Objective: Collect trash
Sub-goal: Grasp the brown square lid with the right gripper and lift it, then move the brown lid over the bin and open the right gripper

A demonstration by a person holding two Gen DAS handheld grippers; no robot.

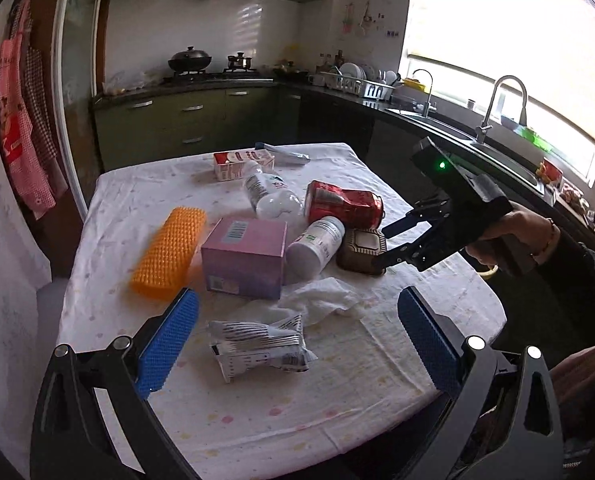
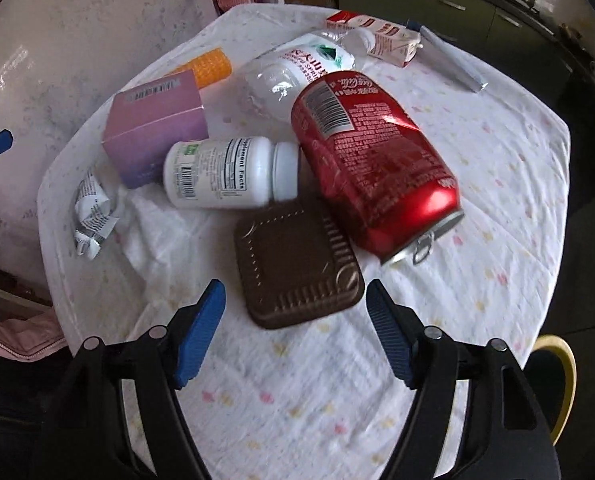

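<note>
My right tool hangs steeply over the cluttered tabletop, blue fingers spread wide and gripping nothing, with the brown square lid lying flat just ahead between them. In the left wrist view a hand grips that tool's handle from the right edge, wrist about level, fingers aimed at the lid's near corner. My left tool tilts gently downward, its jaws also wide and empty, framing a crumpled wrapper near the front edge of the cloth. The trash sits bunched at the tabletop's middle: a dented red can on its side touching the lid, a white pill bottle lying against the can, a purple box, a clear plastic bottle, a white tissue, an orange brush and a small carton behind.
</note>
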